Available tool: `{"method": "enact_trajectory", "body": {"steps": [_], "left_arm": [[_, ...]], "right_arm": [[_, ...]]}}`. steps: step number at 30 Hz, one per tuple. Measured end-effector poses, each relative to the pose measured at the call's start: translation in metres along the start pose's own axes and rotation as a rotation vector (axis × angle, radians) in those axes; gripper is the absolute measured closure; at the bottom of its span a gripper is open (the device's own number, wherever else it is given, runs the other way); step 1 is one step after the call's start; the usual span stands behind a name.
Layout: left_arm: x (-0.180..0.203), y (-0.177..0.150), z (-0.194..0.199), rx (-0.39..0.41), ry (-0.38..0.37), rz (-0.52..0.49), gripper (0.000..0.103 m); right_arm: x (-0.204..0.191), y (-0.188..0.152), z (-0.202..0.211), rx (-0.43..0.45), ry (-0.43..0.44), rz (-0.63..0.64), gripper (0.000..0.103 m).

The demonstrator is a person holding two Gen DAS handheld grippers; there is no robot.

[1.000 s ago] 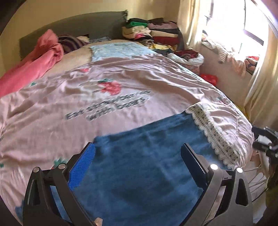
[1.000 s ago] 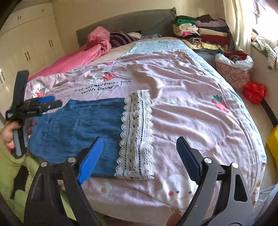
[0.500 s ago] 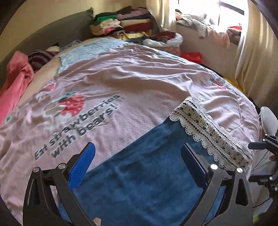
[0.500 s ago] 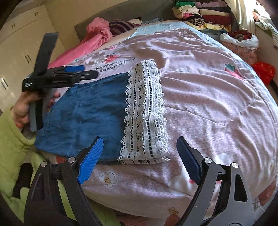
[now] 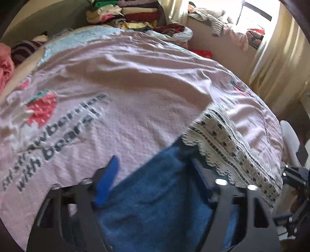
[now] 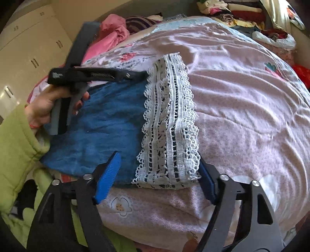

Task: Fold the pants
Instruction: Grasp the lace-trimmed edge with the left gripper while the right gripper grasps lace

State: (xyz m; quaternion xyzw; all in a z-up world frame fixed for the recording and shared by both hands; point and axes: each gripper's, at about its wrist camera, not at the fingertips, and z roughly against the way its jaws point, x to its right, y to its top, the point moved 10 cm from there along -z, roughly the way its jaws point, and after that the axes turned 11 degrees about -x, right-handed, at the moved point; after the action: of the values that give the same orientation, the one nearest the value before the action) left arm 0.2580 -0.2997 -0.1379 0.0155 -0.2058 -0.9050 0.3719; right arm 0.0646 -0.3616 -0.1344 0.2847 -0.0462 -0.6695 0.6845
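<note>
Blue denim pants (image 6: 100,126) with a white lace hem (image 6: 170,120) lie flat on the pink bedcover (image 6: 242,97). My right gripper (image 6: 158,174) sits low at the near corner of the lace hem. Its jaws are closing, with the hem between the pads and still lying flat. My left gripper (image 5: 155,170) hangs over the pants (image 5: 158,203) at their far edge, beside the lace hem (image 5: 228,143). Its jaws are closing too, with denim between them. In the right wrist view a hand holds the left gripper (image 6: 135,74) by the hem's far corner.
Folded clothes (image 5: 126,11) are stacked at the head of the bed, and a pink garment (image 6: 112,33) lies near the headboard. A cream wardrobe (image 6: 29,38) stands to the left. A curtain (image 5: 275,48) and a cluttered window ledge (image 5: 222,21) are on the right. A green sleeve (image 6: 17,147) reaches in.
The left gripper has moved forward and down to the pants' far edge, and its jaws have narrowed. The right gripper has sunk onto the lace hem, and its jaws have narrowed too.
</note>
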Motion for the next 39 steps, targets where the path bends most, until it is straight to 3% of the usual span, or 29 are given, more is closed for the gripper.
{"method": "enact_trajectory", "body": {"steps": [7, 9, 12, 15, 18, 26, 30, 39], "left_arm": [[0.005, -0.001, -0.008, 0.003, -0.043, -0.001, 0.048], [0.01, -0.003, -0.009, -0.005, -0.067, -0.014, 0.063], [0.015, -0.004, -0.008, -0.016, -0.062, -0.05, 0.073], [0.019, -0.002, -0.007, -0.017, -0.069, -0.045, 0.086], [0.02, -0.003, -0.001, 0.012, -0.063, -0.045, 0.091], [0.005, -0.011, 0.038, 0.138, -0.191, 0.067, 0.094], [-0.011, -0.024, 0.064, 0.201, -0.21, 0.117, 0.094], [-0.084, -0.108, 0.095, 0.235, -0.12, 0.34, 0.09]], "right_arm": [[0.003, 0.01, -0.012, 0.002, 0.039, 0.006, 0.064], [0.004, 0.013, -0.015, 0.004, 0.06, -0.003, 0.066], [0.002, 0.016, -0.017, 0.004, 0.082, 0.003, 0.067], [-0.004, 0.019, -0.016, 0.0, 0.107, 0.012, 0.084], [-0.022, 0.026, -0.006, 0.025, 0.135, 0.05, 0.086], [-0.097, 0.047, 0.023, 0.099, 0.16, 0.234, 0.086], [-0.139, 0.05, 0.024, 0.102, 0.163, 0.341, 0.086], [-0.229, 0.031, -0.025, 0.024, 0.098, 0.564, 0.086]]}}
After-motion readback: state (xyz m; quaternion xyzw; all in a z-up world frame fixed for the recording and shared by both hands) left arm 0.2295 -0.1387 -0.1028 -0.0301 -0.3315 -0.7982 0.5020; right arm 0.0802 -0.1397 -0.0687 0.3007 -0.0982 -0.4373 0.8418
